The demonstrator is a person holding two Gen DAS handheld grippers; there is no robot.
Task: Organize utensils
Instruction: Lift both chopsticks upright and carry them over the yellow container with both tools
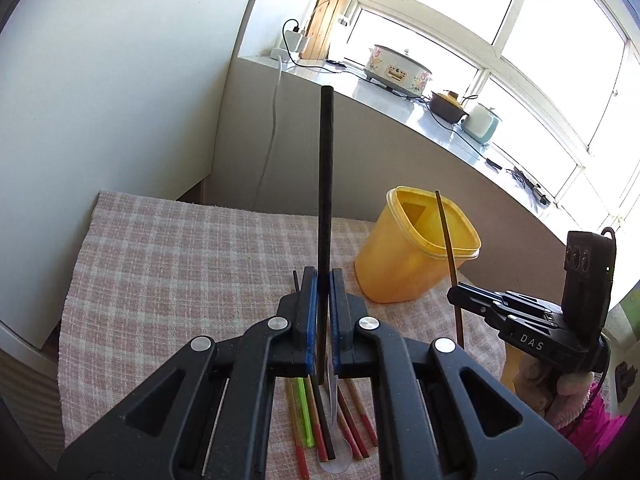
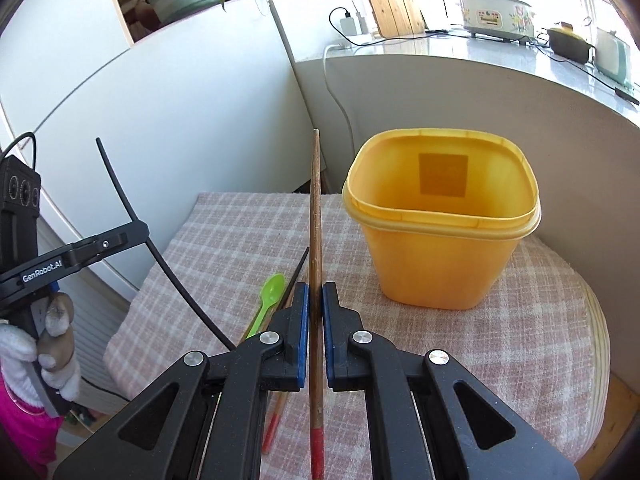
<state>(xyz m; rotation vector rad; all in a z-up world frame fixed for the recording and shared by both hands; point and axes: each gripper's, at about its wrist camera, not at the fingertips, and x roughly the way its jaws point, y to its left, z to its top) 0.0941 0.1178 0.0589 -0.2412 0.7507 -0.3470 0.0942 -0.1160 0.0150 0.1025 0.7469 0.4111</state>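
I have the left gripper [image 1: 323, 280] clamped on a thin black chopstick [image 1: 325, 184] and the right gripper [image 2: 315, 294] on a red-tipped wooden chopstick [image 2: 315, 216], both tilted up to clear the loose utensils [image 1: 332, 428] and reach the empty yellow plastic tub [image 2: 440, 216] far right.

The pile of red-tipped wooden chopsticks [image 1: 352, 420] lies partly hidden behind the jaws. The green plastic spoon [image 2: 269, 298] shows only its bowl and upper handle.

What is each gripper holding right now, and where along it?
Left gripper: black chopstick, gripped low. Right gripper: wooden red-tipped chopstick, gripped mid-shaft.
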